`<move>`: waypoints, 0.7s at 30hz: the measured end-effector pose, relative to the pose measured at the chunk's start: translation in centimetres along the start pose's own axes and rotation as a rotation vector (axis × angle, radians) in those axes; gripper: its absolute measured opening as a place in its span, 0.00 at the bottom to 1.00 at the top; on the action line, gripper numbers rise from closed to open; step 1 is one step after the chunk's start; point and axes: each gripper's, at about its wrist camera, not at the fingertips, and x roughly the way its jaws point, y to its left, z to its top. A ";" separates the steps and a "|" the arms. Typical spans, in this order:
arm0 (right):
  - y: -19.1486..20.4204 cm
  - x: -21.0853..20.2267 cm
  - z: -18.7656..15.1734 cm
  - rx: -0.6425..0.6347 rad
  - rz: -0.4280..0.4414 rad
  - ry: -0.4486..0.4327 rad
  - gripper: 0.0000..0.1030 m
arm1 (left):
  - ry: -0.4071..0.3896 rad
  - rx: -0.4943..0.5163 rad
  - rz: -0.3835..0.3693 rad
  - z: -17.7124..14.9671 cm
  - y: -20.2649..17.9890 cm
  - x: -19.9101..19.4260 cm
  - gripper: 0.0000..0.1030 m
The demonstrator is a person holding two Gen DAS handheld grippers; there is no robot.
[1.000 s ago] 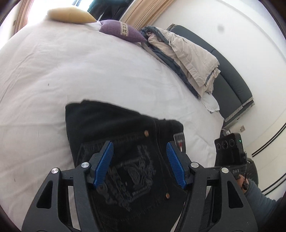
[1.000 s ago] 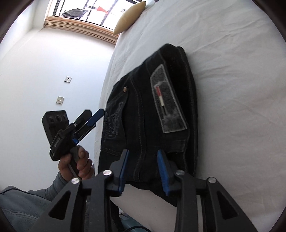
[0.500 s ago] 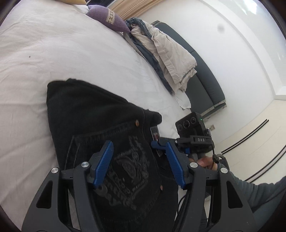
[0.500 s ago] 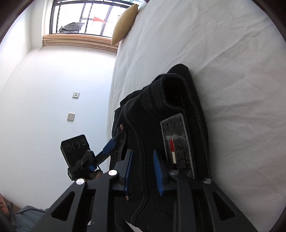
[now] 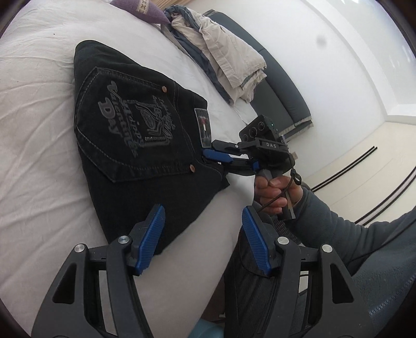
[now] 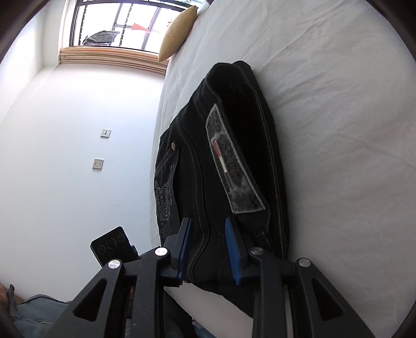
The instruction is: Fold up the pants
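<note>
The left gripper [image 5: 202, 239] hangs with its blue pads spread wide and nothing between them, above the near edge of a white-sheeted bed [image 5: 39, 156]. At 12 o'clock from it lie the folded black pants [image 5: 135, 124], back pocket up, grey embroidered lettering across the pocket and a woven label at the waistband.

At about 1 o'clock in the left wrist view, the right gripper [image 5: 221, 156], held in the person's right hand [image 5: 275, 192], meets the waistband end of the pants. In the right wrist view its blue pads stand partly closed on either side of the denim near a seam, with the cloth running between them; whether they actually pinch it cannot be told. The grey label with its red-and-white stripe sits at 12 o'clock from those pads.

Further out, at 12 o'clock in the left wrist view, a purple cushion [image 5: 137, 7] and a heap of beige and blue clothing [image 5: 228, 52] lie on the bed's far side, beside a dark sofa [image 5: 280, 88]. The right wrist view shows a tan pillow [image 6: 176, 33] under a window [image 6: 117, 23] at 11 o'clock.
</note>
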 end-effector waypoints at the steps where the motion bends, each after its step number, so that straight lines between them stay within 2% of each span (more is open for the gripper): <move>1: 0.2 -0.6 -0.4 -0.010 -0.009 -0.005 0.31 | 0.021 0.011 0.006 -0.3 -0.3 0.0 0.59; 3: 0.5 -2.1 -1.0 -0.036 -0.038 -0.018 0.40 | 0.065 0.027 0.019 -0.8 -0.7 0.0 0.59; 5: 1.1 -3.8 -1.3 -0.072 -0.103 -0.046 0.45 | 0.071 0.031 0.032 -0.8 -0.5 -0.8 0.59; 7: 1.5 -5.3 -0.8 -0.085 -0.131 -0.093 0.56 | 0.024 0.025 0.097 0.2 -0.2 -2.0 0.59; 9: 1.5 -6.0 0.3 -0.074 -0.143 -0.128 0.62 | -0.029 0.018 0.158 1.9 0.5 -2.9 0.60; 11: 1.3 -5.5 1.8 -0.060 -0.157 -0.130 0.63 | -0.070 0.000 0.221 3.6 1.3 -3.4 0.67; 12: 1.1 -4.9 2.5 -0.056 -0.162 -0.123 0.63 | -0.081 -0.024 0.269 4.7 1.9 -3.3 0.68; 15: 0.1 -2.7 4.4 -0.032 -0.212 -0.075 0.63 | -0.080 -0.086 0.329 6.6 3.7 -2.0 0.68; 21: -0.5 -1.2 5.7 -0.016 -0.211 -0.046 0.61 | 0.034 -0.175 0.382 8.0 6.2 2.2 0.67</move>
